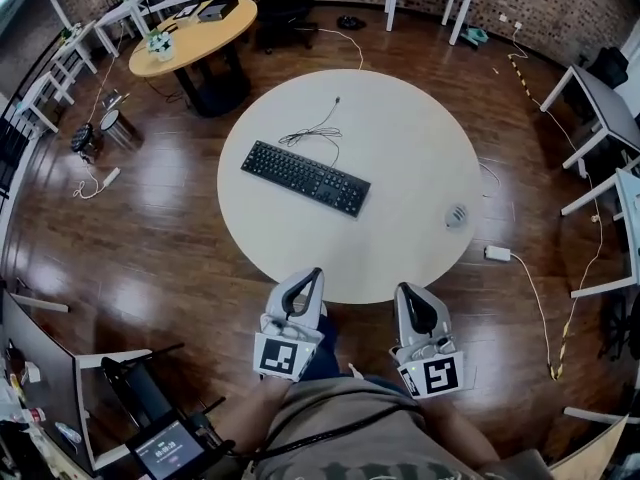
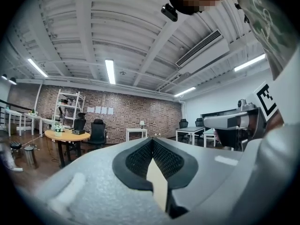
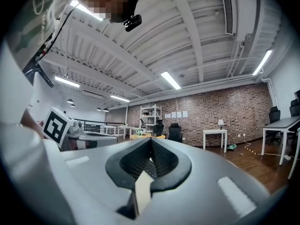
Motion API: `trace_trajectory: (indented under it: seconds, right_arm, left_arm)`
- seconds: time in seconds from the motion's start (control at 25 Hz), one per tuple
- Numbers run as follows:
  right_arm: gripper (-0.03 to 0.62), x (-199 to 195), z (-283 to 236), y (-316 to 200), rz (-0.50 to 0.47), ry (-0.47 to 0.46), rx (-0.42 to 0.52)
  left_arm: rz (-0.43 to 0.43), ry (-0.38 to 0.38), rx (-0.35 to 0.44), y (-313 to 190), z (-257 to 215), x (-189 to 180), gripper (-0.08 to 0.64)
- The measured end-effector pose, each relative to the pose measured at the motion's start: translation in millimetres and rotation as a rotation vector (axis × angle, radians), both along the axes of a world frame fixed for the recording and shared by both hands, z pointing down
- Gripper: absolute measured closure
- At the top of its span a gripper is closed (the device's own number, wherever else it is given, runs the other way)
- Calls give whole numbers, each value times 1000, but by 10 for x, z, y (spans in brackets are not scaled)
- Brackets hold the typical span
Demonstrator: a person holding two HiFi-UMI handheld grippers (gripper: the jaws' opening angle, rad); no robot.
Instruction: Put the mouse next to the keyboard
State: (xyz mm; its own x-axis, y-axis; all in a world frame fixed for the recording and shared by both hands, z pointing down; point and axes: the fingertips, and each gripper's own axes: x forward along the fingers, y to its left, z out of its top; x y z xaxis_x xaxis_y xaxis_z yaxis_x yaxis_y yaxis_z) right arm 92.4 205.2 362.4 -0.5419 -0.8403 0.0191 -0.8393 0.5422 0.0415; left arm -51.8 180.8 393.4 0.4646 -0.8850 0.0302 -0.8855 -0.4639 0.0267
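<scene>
The left gripper point(image 1: 314, 272) and right gripper point(image 1: 405, 290) hover closed and empty at the table's point(image 1: 400, 138) near edge, probably because the mouse point(image 1: 457, 215) lies by the right edge, well apart from the keyboard point(image 1: 305, 177).

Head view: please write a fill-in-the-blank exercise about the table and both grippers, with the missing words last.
1. The keyboard lies on a table whose top is ____ in shape.
2. In the head view, the mouse lies to the ____ of the keyboard.
3. The jaws of the left gripper and the right gripper are ____, holding nothing.
Missing words: round; right; shut.
</scene>
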Motion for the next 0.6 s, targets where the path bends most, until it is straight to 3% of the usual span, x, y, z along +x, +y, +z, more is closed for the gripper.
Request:
trace_trajectory:
  seconds: [0.28, 0.6]
  right_arm:
    - [588, 106, 48, 636, -36, -5, 32]
    - [588, 314, 176, 1472, -49, -30, -16]
  left_arm:
    - [-26, 4, 29, 589, 62, 137, 560]
    - [-15, -14, -2, 1581, 176, 410, 560]
